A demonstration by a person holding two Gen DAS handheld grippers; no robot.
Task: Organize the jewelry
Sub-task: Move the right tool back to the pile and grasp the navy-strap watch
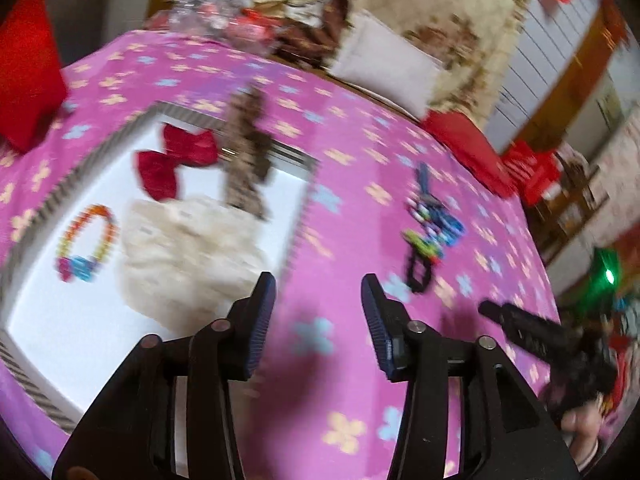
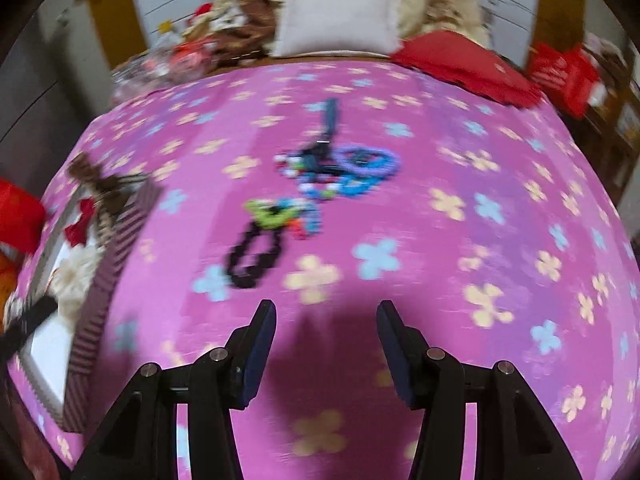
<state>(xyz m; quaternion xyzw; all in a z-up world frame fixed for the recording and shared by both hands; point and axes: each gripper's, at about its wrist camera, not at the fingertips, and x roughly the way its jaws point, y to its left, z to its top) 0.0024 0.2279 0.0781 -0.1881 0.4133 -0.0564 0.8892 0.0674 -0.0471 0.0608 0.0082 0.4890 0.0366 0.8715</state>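
A striped-rim box with a white floor (image 1: 80,332) sits on the pink flowered cloth at the left. In it lie a red bow (image 1: 176,160), a brown patterned bow (image 1: 246,152), a cream fluffy piece (image 1: 188,256) and a colourful bead bracelet (image 1: 86,240). A pile of loose jewelry (image 1: 434,224) lies on the cloth to the right, with a black bead bracelet (image 2: 256,254), a green piece (image 2: 270,214) and blue and purple rings (image 2: 368,170). My left gripper (image 1: 318,296) is open and empty by the box's right rim. My right gripper (image 2: 326,320) is open and empty, short of the pile.
The box also shows at the left in the right wrist view (image 2: 104,280). A white pillow (image 2: 336,20), red cushions (image 2: 468,64) and clutter (image 1: 248,16) lie beyond the far edge of the cloth. The other gripper (image 1: 536,336) shows at right in the left wrist view.
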